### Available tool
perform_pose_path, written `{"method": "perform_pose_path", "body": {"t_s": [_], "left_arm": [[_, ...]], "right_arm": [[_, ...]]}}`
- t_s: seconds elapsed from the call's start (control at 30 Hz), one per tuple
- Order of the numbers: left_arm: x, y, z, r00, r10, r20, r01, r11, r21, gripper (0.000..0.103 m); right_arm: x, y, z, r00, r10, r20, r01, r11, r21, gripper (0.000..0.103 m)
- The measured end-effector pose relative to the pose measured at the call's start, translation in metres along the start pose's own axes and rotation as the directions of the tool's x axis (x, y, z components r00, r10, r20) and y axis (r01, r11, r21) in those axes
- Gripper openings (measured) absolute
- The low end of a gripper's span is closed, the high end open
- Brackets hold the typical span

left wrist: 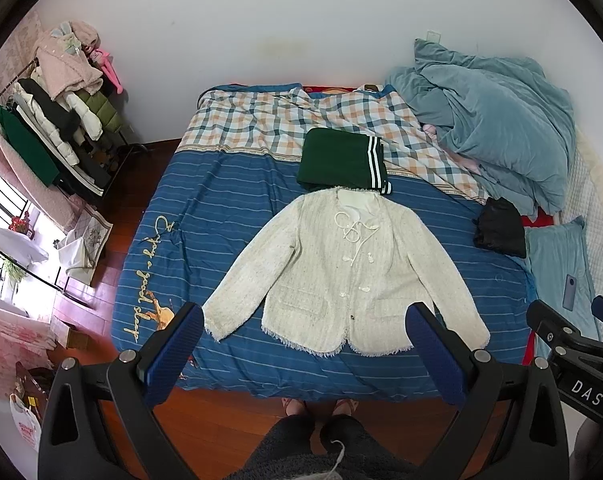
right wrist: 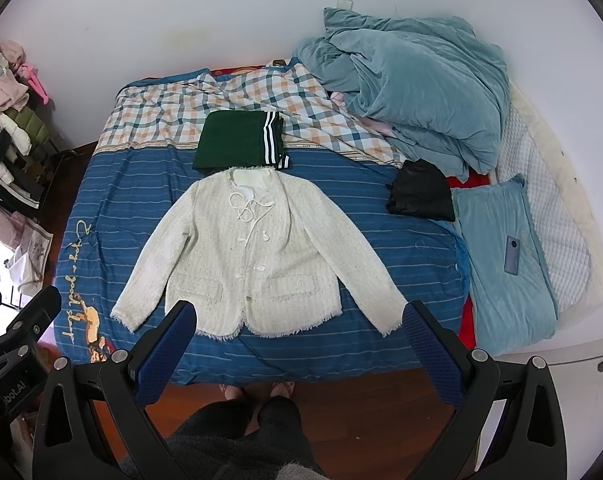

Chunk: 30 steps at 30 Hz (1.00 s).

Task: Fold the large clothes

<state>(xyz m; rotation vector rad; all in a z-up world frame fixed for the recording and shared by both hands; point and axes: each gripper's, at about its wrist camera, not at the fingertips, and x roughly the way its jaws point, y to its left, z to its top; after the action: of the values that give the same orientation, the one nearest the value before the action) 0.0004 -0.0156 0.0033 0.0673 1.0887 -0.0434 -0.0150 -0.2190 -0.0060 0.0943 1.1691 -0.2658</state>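
Observation:
A cream tweed jacket (left wrist: 341, 276) lies spread flat, front up, sleeves out, on the blue striped bed sheet (left wrist: 221, 216). It also shows in the right wrist view (right wrist: 253, 260). My left gripper (left wrist: 305, 320) is open and empty, held high above the bed's near edge, its blue pads framing the jacket's hem. My right gripper (right wrist: 301, 316) is open and empty too, at a like height just to the right. The right gripper's body (left wrist: 569, 344) shows at the left view's right edge.
A folded green garment (left wrist: 341, 160) with white stripes lies just beyond the jacket's collar. A folded black garment (left wrist: 501, 228), a heaped teal duvet (left wrist: 493, 128), a teal pillow (right wrist: 501, 260) with a phone (right wrist: 512, 255) lie right. A clothes rack (left wrist: 53, 120) stands left.

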Motion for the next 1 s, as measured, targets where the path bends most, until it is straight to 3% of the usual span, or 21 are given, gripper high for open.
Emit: {"method": "perform_pose_path", "body": {"t_s": [1.0], "left_arm": [[-0.009, -0.005, 0.004, 1.000, -0.006, 0.008, 0.006, 1.000, 0.000, 0.103]], "right_arm": [[-0.015, 0.010, 0.006, 1.000, -0.001, 0.005, 0.001, 1.000, -0.008, 0.103]]}}
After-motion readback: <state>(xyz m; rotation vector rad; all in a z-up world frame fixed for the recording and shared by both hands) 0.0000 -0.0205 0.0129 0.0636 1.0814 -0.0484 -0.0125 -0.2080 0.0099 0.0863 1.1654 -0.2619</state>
